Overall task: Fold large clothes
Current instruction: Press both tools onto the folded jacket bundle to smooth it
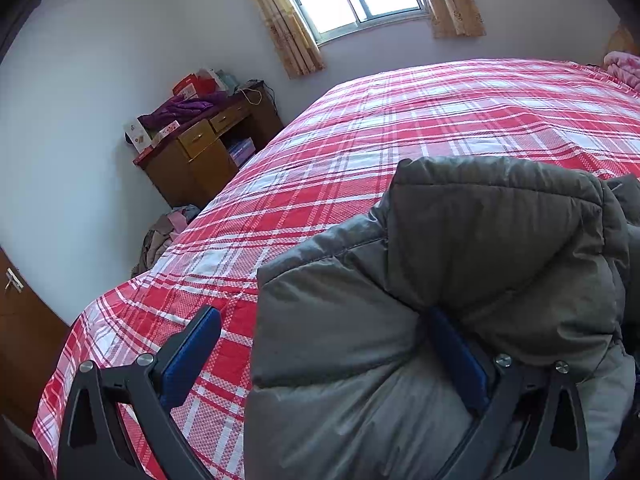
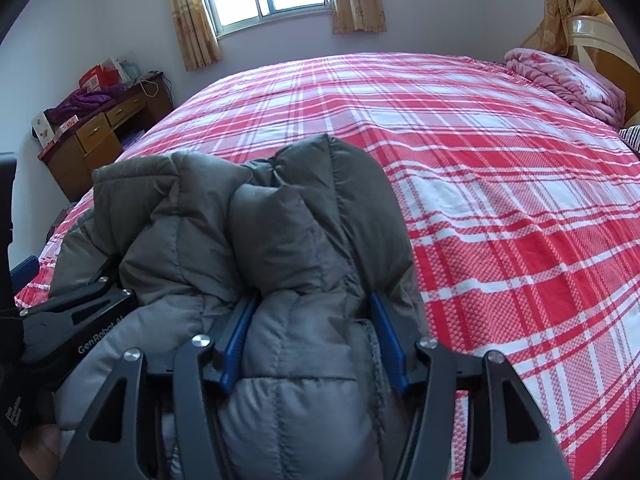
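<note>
Now: grey jacket (image 2: 256,240) bunched at the near edge of the plaid bed (image 2: 500,200). Right gripper (image 2: 314,320) pinches a thick fold between both blue pads. Left gripper (image 1: 324,344) spread wide, jacket edge bulging between its fingers, one pad (image 1: 192,356) bare. Desk (image 1: 200,152) by the wall.
</note>
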Demonstrator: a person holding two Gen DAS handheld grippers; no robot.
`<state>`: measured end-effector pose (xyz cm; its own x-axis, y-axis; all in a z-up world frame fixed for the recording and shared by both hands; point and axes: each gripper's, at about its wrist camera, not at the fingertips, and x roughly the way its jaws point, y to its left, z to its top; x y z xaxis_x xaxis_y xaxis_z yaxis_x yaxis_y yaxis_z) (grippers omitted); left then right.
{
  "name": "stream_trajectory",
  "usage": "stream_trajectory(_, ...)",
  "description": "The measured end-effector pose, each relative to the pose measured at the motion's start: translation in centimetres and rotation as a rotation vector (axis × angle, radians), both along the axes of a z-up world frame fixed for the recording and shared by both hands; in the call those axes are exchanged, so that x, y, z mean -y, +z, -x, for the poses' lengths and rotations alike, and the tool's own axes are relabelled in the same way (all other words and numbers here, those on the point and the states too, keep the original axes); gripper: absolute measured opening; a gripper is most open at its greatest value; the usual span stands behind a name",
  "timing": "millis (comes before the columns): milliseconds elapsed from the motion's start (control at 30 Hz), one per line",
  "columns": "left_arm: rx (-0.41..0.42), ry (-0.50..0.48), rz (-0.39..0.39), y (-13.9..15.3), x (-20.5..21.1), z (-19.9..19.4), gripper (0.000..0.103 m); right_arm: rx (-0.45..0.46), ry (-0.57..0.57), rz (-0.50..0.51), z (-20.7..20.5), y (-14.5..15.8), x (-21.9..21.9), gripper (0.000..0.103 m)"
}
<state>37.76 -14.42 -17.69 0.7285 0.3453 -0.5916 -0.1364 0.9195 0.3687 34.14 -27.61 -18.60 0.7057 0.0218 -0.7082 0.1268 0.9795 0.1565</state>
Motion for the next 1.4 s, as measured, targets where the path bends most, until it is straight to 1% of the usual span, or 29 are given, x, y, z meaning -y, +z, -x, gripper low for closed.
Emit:
stream_trajectory(1033,-0.02,0.002,-0.031,-0.6,0.4,-0.3,0.103,-0.03,0.005,0.018,-0.4,-0.5,-0.1,0.06)
stream_trajectory(1133,-0.053,-0.016,-0.041,0.2,0.5,-0.3,0.102,-0.039,0.008,0.025,-0.5,-0.3,-0.3,0.06)
stream_trajectory(1167,-0.068,-0.028,-0.029,0.9,0.2,-0.2,0.102,-0.046,0.012,0.036,-0.5,0.0,-0.3,0.061)
stream_trajectory(1200,-0.055,-0.035,-0.006,2.0,-0.3,0.2,0.102,-0.052,0.009,0.051,-0.4,0.5,-0.3,0.063)
stream_trajectory(1233,-0.025,-0.031,0.01,3.1,-0.9,0.5,0.102,-0.048,-0.002,0.064,-0.2,1.4,-0.3,0.064)
stream_trajectory(1267,-0.001,-0.017,0.012,4.0,-1.4,0.6,0.102,-0.022,-0.017,0.069,0.2,2.6,-0.2,0.071)
stream_trajectory(1300,0.018,0.015,0.01,4.9,-2.1,0.3,0.102,0.019,-0.046,0.073,0.6,4.1,0.0,0.074)
stream_trajectory(1333,0.015,0.036,0.014,5.2,-2.5,-0.1,0.102,0.055,-0.079,0.079,0.8,5.5,0.1,0.076)
stream_trajectory(1400,-0.01,0.08,0.04,4.9,-3.4,-1.1,0.102,0.102,-0.104,0.073,0.6,7.8,-0.2,0.076)
